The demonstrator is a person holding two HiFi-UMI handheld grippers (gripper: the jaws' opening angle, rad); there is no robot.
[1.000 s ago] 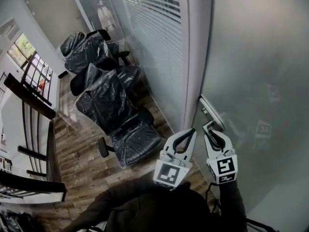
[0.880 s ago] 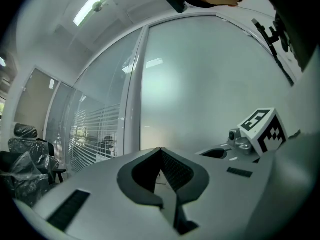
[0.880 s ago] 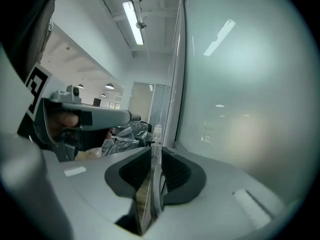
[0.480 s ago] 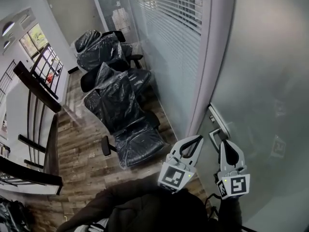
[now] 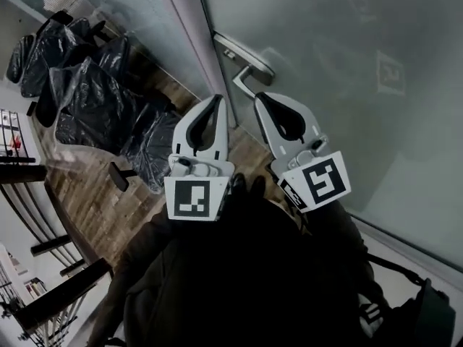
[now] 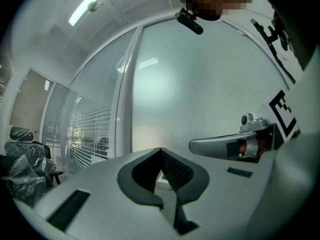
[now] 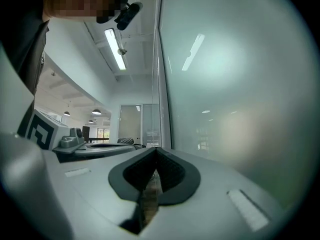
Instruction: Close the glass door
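Observation:
The frosted glass door fills the upper right of the head view, and its metal lever handle sits beside the grey door post. My right gripper is shut on nothing, its tip just below the lever. Beside it, my left gripper points at the foot of the post, also shut and empty. In the left gripper view the shut left gripper faces the frosted pane. The shut right gripper lies close along the glass in the right gripper view.
Several office chairs wrapped in black plastic stand on the wood floor to the left. A dark railing runs at the far left. A glass partition continues beyond the post. The person's dark jacket fills the bottom.
The head view has swung and tilted down. My right gripper has drawn back from the lever handle to just below it. Both grippers now sit side by side, nearer the person's body.

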